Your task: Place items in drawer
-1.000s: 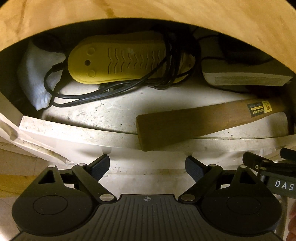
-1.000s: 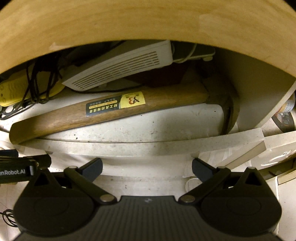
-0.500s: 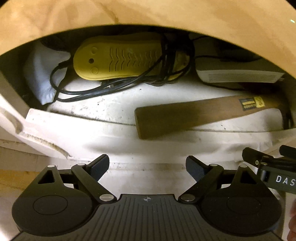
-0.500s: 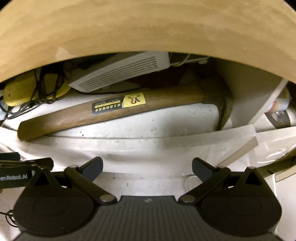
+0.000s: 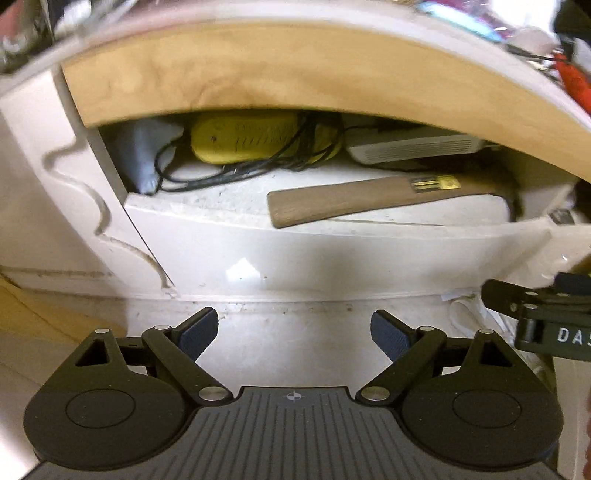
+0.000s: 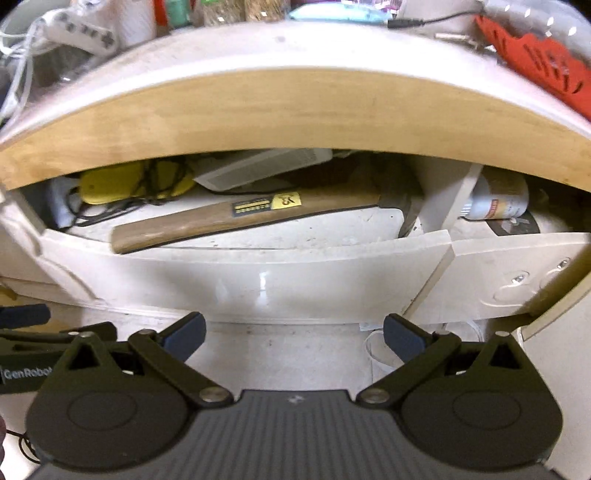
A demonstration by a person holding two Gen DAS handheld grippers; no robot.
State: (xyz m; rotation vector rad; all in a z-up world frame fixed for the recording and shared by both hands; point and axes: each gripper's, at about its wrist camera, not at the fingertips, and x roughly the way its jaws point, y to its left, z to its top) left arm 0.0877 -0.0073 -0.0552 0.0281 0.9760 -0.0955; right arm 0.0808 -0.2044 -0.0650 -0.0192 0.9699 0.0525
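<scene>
The white drawer point(image 5: 332, 254) point(image 6: 258, 273) stands pulled out under a wooden tabletop edge. Inside lie a wooden-handled hammer point(image 5: 369, 199) point(image 6: 229, 218), a yellow shoe-shaped device point(image 5: 251, 138) point(image 6: 122, 181) wrapped in black cord, a white vented box point(image 5: 413, 147) point(image 6: 258, 168) and a grey pouch point(image 5: 144, 158). My left gripper point(image 5: 293, 332) is open and empty, below the drawer front. My right gripper point(image 6: 293, 334) is open and empty too, level with it on the right.
A second white drawer point(image 6: 517, 273) to the right holds a white jar point(image 6: 498, 199). On the tabletop above lie a white game controller point(image 6: 85, 27), a red perforated item point(image 6: 543, 62) and cables. A pale floor lies under both grippers.
Both grippers have pulled back from the drawer, so its front panel and the tabletop above now show. The items inside have not moved.
</scene>
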